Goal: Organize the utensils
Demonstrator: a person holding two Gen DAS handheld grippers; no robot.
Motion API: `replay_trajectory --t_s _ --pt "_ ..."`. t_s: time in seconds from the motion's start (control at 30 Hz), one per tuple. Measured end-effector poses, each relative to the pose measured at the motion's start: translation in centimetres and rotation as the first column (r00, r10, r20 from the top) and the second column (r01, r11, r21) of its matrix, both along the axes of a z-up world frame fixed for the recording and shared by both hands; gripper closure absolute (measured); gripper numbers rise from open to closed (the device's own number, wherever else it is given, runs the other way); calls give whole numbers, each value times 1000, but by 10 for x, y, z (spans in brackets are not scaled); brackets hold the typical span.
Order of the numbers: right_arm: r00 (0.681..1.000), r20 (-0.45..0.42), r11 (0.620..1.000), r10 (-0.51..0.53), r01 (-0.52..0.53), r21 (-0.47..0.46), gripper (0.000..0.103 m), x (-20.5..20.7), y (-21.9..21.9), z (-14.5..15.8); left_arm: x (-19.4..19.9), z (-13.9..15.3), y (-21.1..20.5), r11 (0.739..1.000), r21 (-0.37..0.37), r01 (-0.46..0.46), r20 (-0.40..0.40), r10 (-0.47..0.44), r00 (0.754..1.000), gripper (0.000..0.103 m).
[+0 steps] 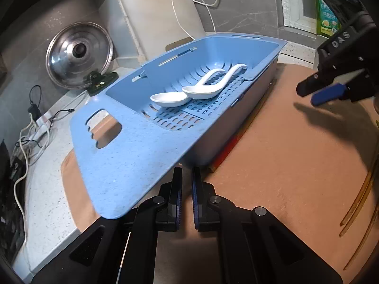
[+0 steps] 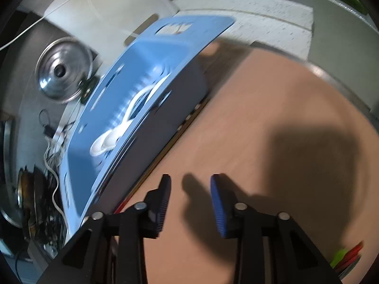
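Black left gripper: jaws nearly together, nothing between them; it hangs over the brown mat, just beside the near rim of the basket
Right gripper: jaws part-way apart and empty, above bare mat; in the left view it sits at upper right
Blue basket: slotted plastic drainer, resting partly on the mat, partly on the speckled counter
White spoons: two ceramic ones lying inside the basket, handles crossing
Chopsticks: amber pair at the mat's right edge
Pot lid: steel, leaning on the wall behind
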State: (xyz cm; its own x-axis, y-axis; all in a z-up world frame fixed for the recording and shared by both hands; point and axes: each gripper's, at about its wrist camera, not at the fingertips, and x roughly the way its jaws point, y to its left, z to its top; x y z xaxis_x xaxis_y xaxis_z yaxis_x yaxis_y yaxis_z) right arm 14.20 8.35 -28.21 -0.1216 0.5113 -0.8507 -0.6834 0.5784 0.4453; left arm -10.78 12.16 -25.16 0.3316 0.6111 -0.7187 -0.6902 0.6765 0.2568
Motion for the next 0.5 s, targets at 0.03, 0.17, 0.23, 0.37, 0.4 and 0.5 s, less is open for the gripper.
replay_trajectory --t_s 0.03,0.17,0.23,0.37,0.4,0.5 --pt "1000 9 1000 -14 14 -1 77 5 1 1 1 -1 1 1000 -1 1 -2 -1 1000 98" --pt "998 50 999 -39 40 -6 78 26 9 4 3 -1 2 1000 -6 14 -15 -15 1000 101" --pt "997 67 999 -35 36 -15 78 30 14 5 3 -1 2 1000 0 25 -22 -25 999 101" --pt "994 108 999 -25 29 -40 78 37 25 3 3 -2 1 999 6 45 -32 -45 998 101" --pt "993 118 999 -22 28 -47 78 39 28 2 3 -2 -1 999 10 50 -38 -50 998 101" --pt "992 127 999 -19 25 -48 79 44 33 0 3 -2 -2 998 22 66 -57 -65 996 101"
